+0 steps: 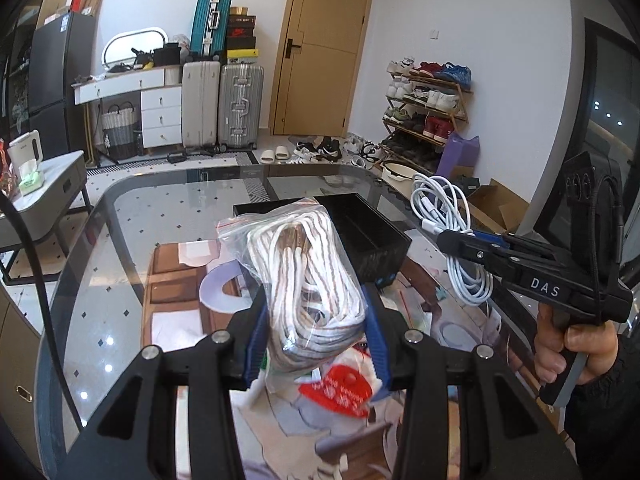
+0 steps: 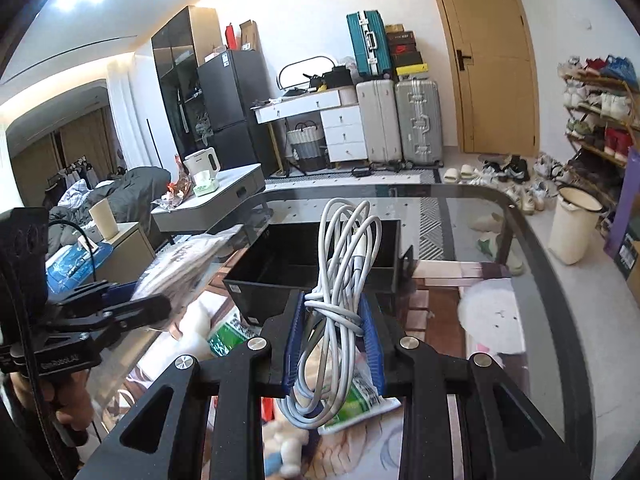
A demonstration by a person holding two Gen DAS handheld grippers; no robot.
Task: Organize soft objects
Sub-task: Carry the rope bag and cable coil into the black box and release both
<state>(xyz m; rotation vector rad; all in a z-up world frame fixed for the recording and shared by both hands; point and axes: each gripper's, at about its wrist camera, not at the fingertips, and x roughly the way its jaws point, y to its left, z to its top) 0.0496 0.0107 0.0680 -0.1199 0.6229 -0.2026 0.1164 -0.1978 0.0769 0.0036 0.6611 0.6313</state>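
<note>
Left wrist view: the left gripper (image 1: 316, 316) clamps one bagged rope bundle (image 1: 308, 280) above the glass surface (image 1: 120, 248), one black bin (image 1: 368, 232) just ahead, two upright suitcases (image 1: 220, 106) and a shoe rack (image 1: 426, 108) beyond. Right wrist view: the right gripper (image 2: 334, 328) pinches one coiled white cable (image 2: 340, 280), with the black bin (image 2: 304, 264) directly ahead on the glass surface (image 2: 520, 280).

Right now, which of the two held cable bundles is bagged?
The striped braided cable bundle in the left hand-held gripper: it sits inside a clear zip bag. The white charging cable in the right hand-held gripper is bare.
</note>
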